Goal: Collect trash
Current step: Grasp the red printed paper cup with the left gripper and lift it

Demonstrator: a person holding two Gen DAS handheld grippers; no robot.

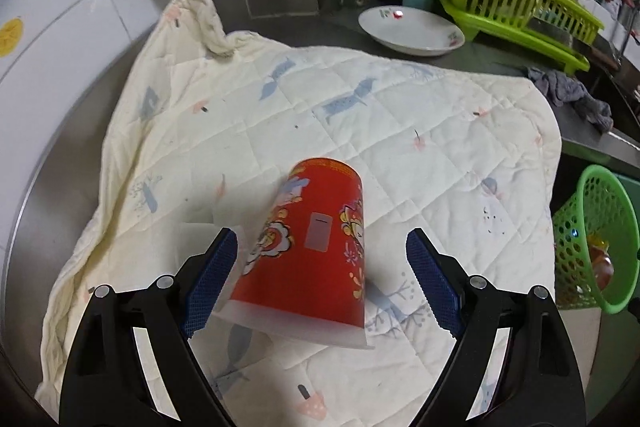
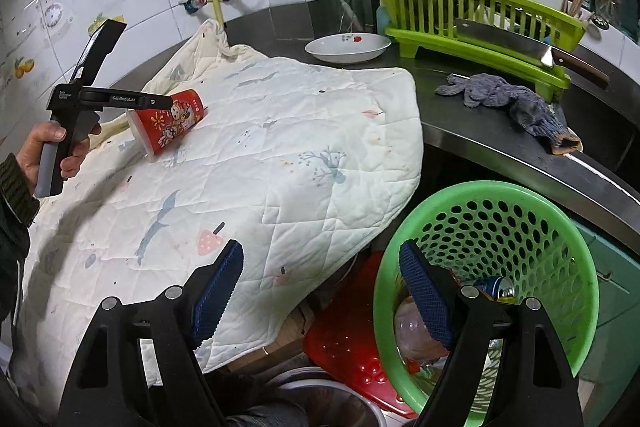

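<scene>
The green basket [image 2: 520,227] stood below the counter's front edge, beside the overhanging corner of the quilted cloth [image 2: 280,155]. It held a drink can [image 2: 494,287] and crumpled clear plastic [image 2: 408,327]; the rest inside was unclear. On the counter [image 2: 460,115] toward the back, a white dish [image 2: 348,47] had only a small red mark inside, and the green dish rack [image 2: 480,19] carried a metal bowl and a cleaver.

The red paper cup [image 1: 316,247] lay on its side on the cloth, rim toward the left gripper [image 1: 322,287], between its wide-spread pads; whether they touched it was unclear. The right gripper [image 2: 320,295] hung wide and empty over the basket's rim and the cloth's corner.
</scene>
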